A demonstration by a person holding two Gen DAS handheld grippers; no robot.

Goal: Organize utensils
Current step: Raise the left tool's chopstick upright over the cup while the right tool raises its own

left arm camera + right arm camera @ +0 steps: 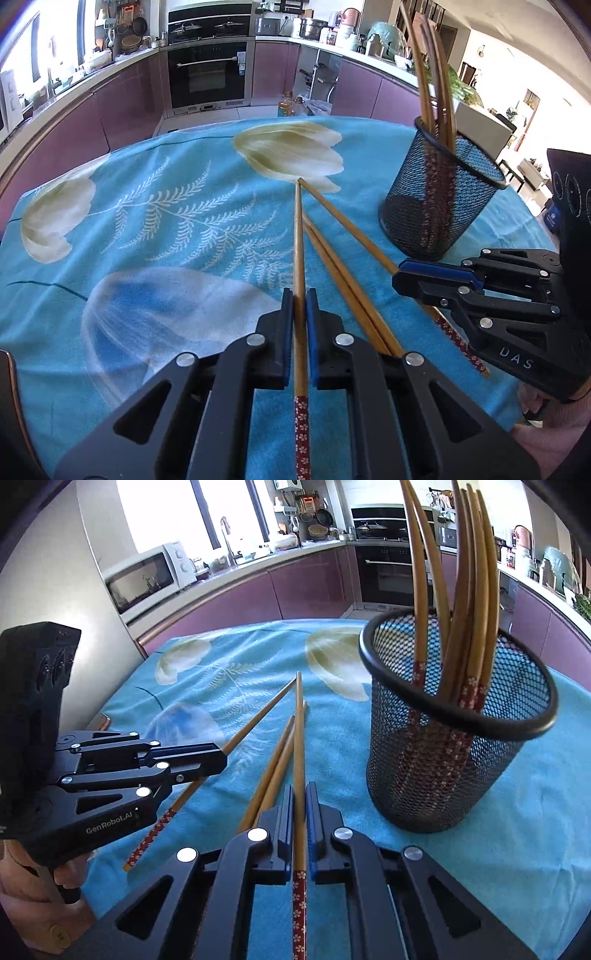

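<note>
Your left tool (300, 306) is clamped on one bamboo chopstick (298, 236); two loose chopsticks (332, 266) lie between on the table (147, 229); your right tool (300, 801) pinches another chopstick (299, 738) beside the mesh holder (443, 760).

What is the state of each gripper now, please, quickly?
Left gripper: closed on one chopstick.
Right gripper: closed on another chopstick.

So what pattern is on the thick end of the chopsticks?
Dark red with small white flowers, clearest in the right wrist view on the chopstick in the right gripper.
</note>
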